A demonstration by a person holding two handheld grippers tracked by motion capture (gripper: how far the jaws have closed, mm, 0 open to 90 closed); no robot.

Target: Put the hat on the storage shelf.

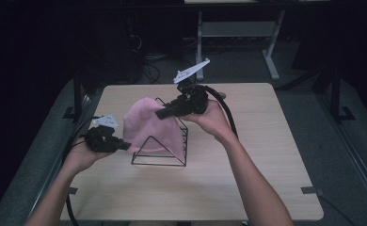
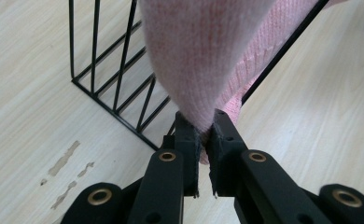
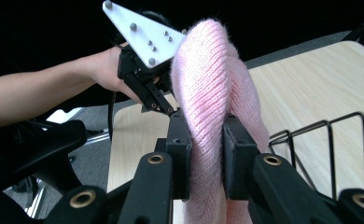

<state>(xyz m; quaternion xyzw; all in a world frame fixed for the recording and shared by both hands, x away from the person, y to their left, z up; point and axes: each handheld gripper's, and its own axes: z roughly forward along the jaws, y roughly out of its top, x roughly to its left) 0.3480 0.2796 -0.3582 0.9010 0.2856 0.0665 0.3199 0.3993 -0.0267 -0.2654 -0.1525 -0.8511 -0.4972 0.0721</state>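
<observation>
A pink knitted hat (image 1: 148, 123) hangs over a black wire rack (image 1: 160, 151) in the middle of the wooden table. My left gripper (image 1: 125, 146) is at the hat's lower left edge, and its jaws are shut on the hat's rim (image 2: 203, 126). My right gripper (image 1: 162, 113) comes in from the upper right and is shut on a fold of the pink hat (image 3: 207, 107) near its top. In the right gripper view the left gripper (image 3: 164, 105) shows behind the hat, held by a hand. The rack's wires (image 2: 119, 84) stand just past the left jaws.
The wooden table (image 1: 247, 179) has bare room to the right and in front of the rack. Dark floor, a desk frame (image 1: 271, 56) and cables lie beyond the far edge. A scuffed patch (image 2: 63, 158) marks the table surface near the left gripper.
</observation>
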